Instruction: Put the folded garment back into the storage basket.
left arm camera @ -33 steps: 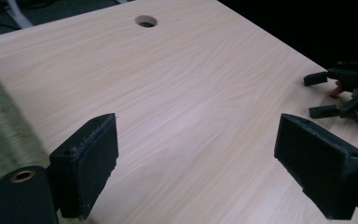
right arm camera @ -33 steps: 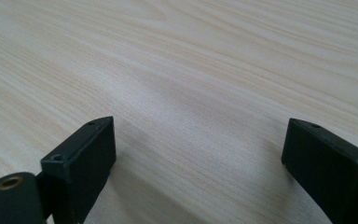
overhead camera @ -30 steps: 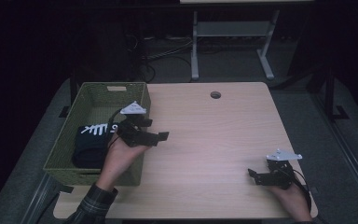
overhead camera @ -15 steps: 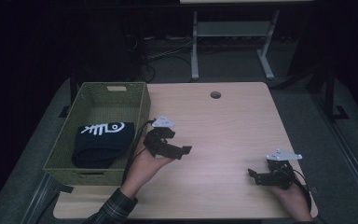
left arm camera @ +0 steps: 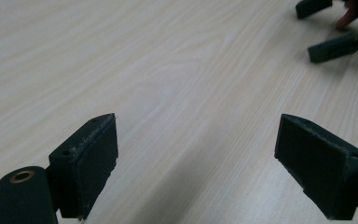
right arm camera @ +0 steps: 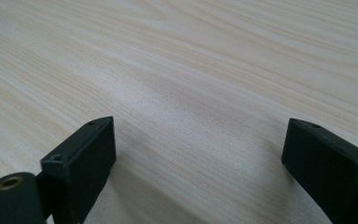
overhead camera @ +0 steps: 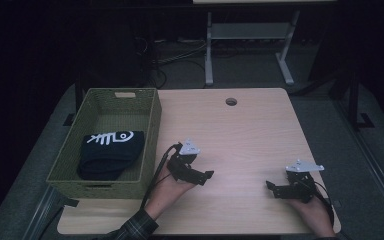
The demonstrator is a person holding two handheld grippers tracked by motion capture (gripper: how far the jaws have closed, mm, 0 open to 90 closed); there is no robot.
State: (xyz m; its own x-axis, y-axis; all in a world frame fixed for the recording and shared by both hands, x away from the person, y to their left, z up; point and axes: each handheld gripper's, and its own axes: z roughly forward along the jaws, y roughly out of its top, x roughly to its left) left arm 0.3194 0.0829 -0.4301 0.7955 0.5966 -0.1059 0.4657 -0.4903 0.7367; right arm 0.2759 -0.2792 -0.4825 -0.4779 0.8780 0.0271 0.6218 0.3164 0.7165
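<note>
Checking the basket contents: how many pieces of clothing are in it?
1. A folded black garment with a white fishbone print lies at the near end of the green basket. Anything tucked under it would be hidden.

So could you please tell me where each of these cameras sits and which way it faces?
High view: above the person's side, facing forward and down on the table and basket; forearms, left gripper, right gripper show.
Left gripper view: on the left gripper, along its open jaws over bare wood.
Right gripper view: on the right gripper, likewise.
Shared: left gripper view also catches the right gripper.
</note>
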